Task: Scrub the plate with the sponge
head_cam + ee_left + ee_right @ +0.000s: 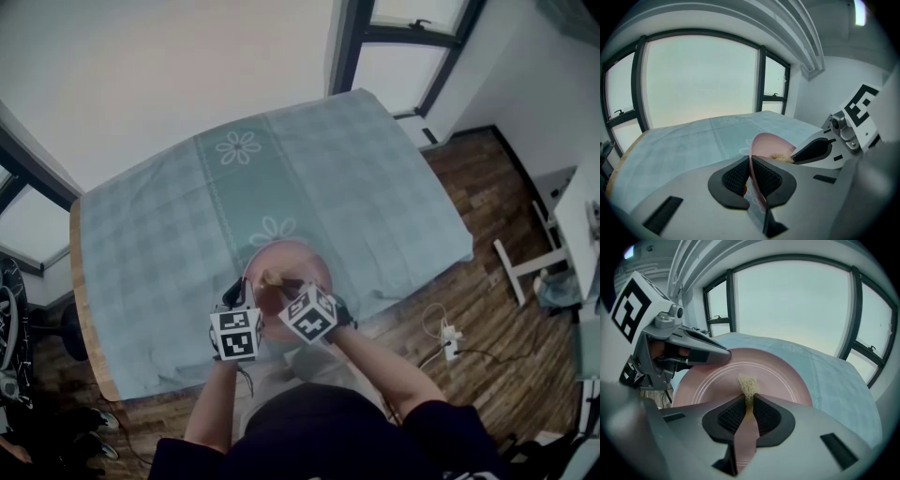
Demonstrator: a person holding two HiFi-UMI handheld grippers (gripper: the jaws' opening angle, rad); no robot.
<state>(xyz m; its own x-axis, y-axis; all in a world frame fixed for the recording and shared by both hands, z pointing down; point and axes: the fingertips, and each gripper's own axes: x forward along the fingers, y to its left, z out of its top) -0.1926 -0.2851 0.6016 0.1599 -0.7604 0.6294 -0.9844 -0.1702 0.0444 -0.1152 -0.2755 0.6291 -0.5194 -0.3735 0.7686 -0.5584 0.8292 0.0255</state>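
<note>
The left claw [751, 164] is clenched on the rim of the pink plate [773, 373], held tilted over the near edge of the counter [169, 225]. The right claw [748, 404] grips the sponge [747, 382], its tip against the plate's face.

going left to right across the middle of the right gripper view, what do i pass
left tool → sponge → tablecloth. The plate spreads behind the first two, so it has no clear place in the order.
</note>
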